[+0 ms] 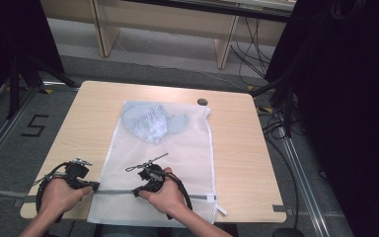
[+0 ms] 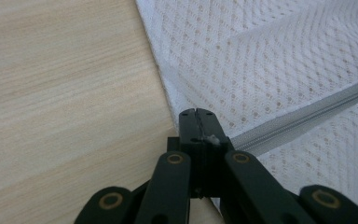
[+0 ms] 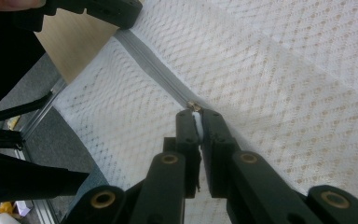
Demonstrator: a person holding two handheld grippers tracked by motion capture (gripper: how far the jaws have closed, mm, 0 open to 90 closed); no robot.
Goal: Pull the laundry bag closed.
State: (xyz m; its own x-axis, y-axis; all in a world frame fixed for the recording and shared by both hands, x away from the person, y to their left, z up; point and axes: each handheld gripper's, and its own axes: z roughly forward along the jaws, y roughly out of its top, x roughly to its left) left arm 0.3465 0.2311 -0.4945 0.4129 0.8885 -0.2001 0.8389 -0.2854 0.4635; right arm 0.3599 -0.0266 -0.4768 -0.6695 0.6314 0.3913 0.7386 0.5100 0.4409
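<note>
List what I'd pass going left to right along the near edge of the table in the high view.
Left hand → left gripper, shut on the end of the grey zipper → right gripper, pinching the white zipper pull → right hand → white tab at the mesh laundry bag's right corner.

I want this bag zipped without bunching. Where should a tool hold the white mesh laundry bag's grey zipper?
Pinch the small white pull tab from above, jaws across it: it stands up from the flat grey zipper, while the white mesh laundry bag offers only slack cloth.
</note>
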